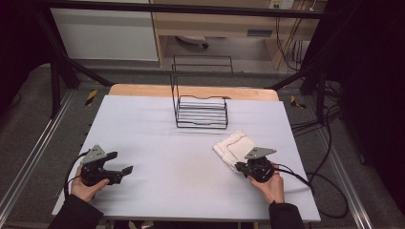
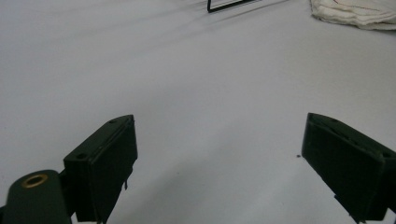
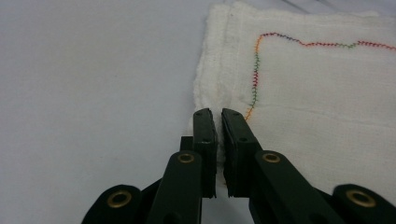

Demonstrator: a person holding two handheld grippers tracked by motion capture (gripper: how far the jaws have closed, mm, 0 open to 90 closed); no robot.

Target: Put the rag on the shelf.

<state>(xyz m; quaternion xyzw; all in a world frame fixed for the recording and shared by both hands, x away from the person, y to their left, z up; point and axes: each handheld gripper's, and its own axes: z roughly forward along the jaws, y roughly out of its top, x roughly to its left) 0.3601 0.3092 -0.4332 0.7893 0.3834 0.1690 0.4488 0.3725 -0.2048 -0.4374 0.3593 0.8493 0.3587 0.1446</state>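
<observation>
The folded white cloth lies on the worktop at the person's right, near the wire rack. The right gripper has its fingers clamped on the cloth's near edge (beside the coloured stitching). The left gripper rests apart, fingers spread wide, holding nothing.

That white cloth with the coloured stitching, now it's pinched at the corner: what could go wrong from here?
The right gripper is shut on the near corner of the folded cloth. It may have caught only the top layers, so lifting could let the fold fall open. The grip sits close to the edge and might slip off. The left gripper is open and apart, giving no support.
</observation>
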